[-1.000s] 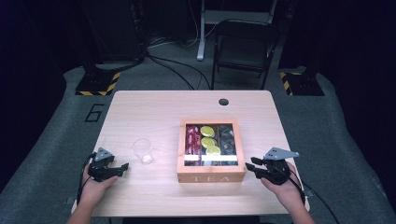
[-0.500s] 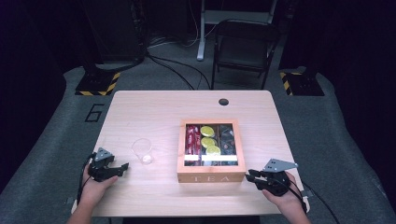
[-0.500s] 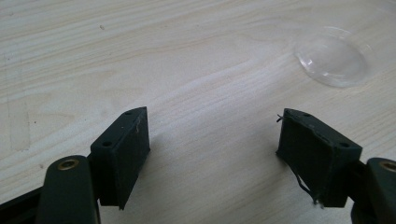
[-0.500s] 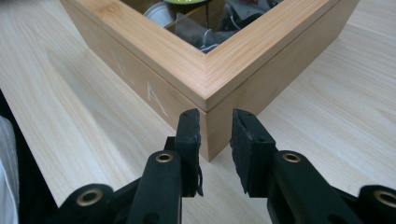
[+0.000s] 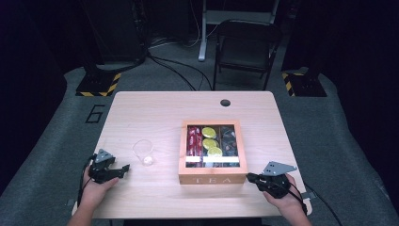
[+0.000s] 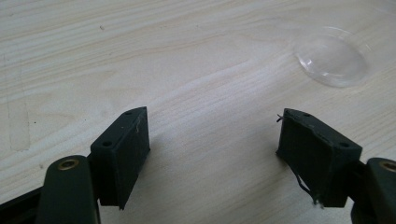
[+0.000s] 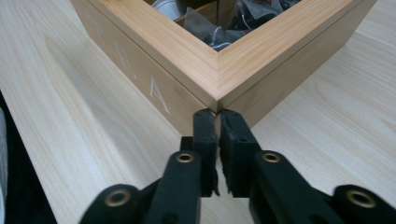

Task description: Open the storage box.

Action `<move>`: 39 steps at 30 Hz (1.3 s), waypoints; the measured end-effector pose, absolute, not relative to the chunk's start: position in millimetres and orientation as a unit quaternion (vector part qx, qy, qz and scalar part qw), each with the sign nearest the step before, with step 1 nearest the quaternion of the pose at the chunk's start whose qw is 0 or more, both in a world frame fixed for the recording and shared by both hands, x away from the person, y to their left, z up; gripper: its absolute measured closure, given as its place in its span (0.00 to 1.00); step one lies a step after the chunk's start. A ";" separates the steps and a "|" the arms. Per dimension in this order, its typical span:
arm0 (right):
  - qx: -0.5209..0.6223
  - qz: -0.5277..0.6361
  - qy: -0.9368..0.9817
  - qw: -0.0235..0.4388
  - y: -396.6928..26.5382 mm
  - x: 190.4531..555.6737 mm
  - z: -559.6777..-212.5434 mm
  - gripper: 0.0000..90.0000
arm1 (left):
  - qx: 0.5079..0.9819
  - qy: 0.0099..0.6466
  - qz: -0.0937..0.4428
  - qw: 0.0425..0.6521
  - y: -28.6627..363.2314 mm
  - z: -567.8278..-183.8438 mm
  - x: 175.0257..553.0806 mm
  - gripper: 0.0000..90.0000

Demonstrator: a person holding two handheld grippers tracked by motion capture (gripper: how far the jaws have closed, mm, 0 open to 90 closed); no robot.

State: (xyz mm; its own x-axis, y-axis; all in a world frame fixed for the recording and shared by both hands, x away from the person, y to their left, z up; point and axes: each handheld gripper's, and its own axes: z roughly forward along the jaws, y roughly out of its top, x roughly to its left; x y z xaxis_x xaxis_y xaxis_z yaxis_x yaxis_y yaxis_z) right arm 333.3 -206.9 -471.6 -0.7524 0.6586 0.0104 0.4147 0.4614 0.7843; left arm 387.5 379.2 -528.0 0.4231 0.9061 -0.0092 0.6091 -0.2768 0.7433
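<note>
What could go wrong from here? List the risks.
1. The right gripper, fingers just closed with nothing between them, sits at the near corner of the tea box; a push could slide or turn the box rather than open it.
2. The clear cup stands near the box's left side; a sliding box might knock it over.

1. The right gripper point(image 5: 250, 178) has shifted from beside the right side of the wooden tea box point(image 5: 212, 178) down to its near right corner, and now lies lower and closer to the table's front edge in the high view.
2. Its jaws, spread apart a second ago, have just been closing and now stand nearly together, with nothing between them.
3. In the right gripper view, the closed tips point(image 7: 219, 119) sit right at the box's corner edge; whether they touch the wood cannot be told.
</note>
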 end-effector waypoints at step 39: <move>0.320 0.427 0.833 0.144 -207.6 336.4 -466.6 0.99 | 0.757 0.509 0.208 0.352 385.6 -513.5 383.1 0.42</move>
